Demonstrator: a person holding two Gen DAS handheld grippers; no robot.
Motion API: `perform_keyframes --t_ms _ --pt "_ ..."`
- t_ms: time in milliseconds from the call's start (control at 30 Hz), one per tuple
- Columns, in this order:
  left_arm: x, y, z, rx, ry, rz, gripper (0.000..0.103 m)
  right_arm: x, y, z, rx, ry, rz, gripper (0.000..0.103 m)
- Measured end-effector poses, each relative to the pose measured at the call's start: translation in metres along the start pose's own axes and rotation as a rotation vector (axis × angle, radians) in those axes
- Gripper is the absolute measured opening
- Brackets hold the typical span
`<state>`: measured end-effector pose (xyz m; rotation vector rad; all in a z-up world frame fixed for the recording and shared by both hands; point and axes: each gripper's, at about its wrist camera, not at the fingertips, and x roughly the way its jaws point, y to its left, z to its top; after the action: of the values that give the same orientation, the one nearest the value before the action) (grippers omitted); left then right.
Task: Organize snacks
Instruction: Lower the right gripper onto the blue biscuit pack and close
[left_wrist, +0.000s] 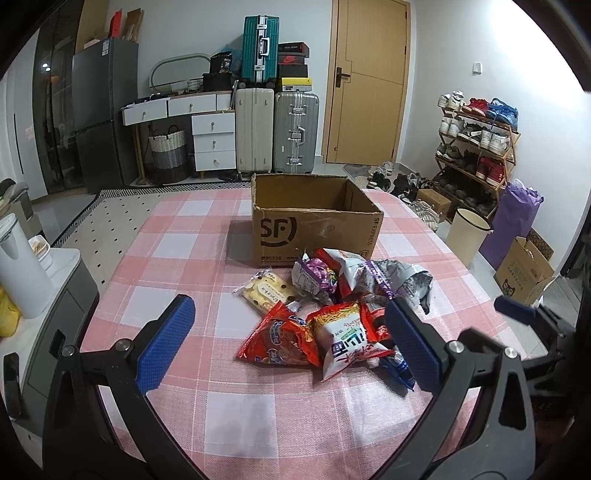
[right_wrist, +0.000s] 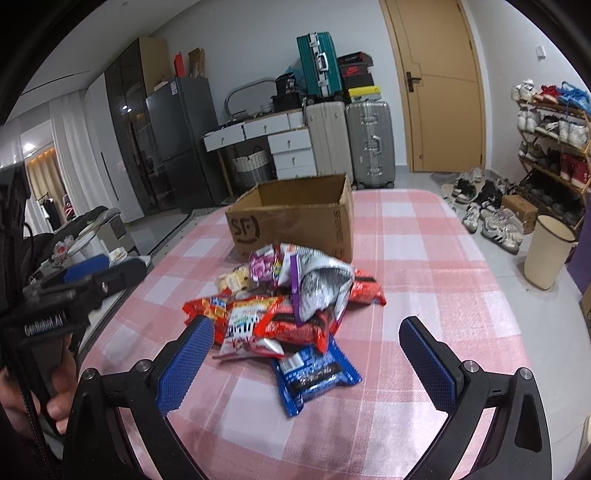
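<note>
Snack pile (left_wrist: 332, 314) sits mid-table (left_wrist: 184, 258), just in front of the open SF box (left_wrist: 314, 225); packets overlap and look slick. My left claw (left_wrist: 291, 343) and right claw (right_wrist: 310, 365) both hang spread, gripping nothing. Risks: pinching two bags at once, a foil bag slipping out, or dragging the blue packet (right_wrist: 317, 373) toward the near edge and nudging the box.

Snack pile (left_wrist: 332, 310) lies on the table (left_wrist: 184, 236), cardboard box (left_wrist: 314, 225) just behind

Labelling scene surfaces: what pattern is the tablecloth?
Pink-and-white checks on the tablecloth, clearest in the left wrist view.
</note>
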<state>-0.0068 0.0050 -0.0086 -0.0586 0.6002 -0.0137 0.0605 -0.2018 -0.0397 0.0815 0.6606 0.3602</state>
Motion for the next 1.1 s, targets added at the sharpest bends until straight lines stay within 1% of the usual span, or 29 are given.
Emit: perform_keyframes --t_ms 167,233,267,300,367,700,900,967,1100 --pt "0.008 0.009 0.000 -0.012 -0.001 -0.001 0.102 0.017 -0.005 -0.014 -0.009 0.049 0.017 0.102" --pt "0.010 0.012 0.000 -0.012 -0.003 0.003 0.102 0.026 -0.008 -0.019 -0.006 0.074 0.026 0.096" --pt "0.011 0.013 0.000 -0.014 -0.003 0.001 0.102 0.031 -0.010 -0.022 -0.004 0.089 0.033 0.089" --pt "0.011 0.013 0.000 -0.014 0.000 0.001 0.102 0.034 -0.011 -0.024 -0.001 0.101 0.038 0.085" --pt "0.012 0.016 0.001 -0.019 0.002 0.003 0.102 0.045 -0.014 -0.029 0.004 0.130 0.043 0.084" --pt "0.012 0.028 0.003 -0.029 -0.005 0.013 0.102 0.081 -0.016 -0.040 -0.015 0.206 0.052 0.083" --pt "0.015 0.034 0.000 -0.039 0.003 0.025 0.102 0.098 -0.018 -0.041 -0.022 0.245 0.047 0.080" --pt "0.015 0.036 -0.001 -0.040 0.005 0.029 0.102 0.103 -0.019 -0.042 -0.016 0.260 0.047 0.076" --pt "0.016 0.039 -0.001 -0.045 0.009 0.036 0.102 0.111 -0.023 -0.042 -0.005 0.271 0.062 0.076"
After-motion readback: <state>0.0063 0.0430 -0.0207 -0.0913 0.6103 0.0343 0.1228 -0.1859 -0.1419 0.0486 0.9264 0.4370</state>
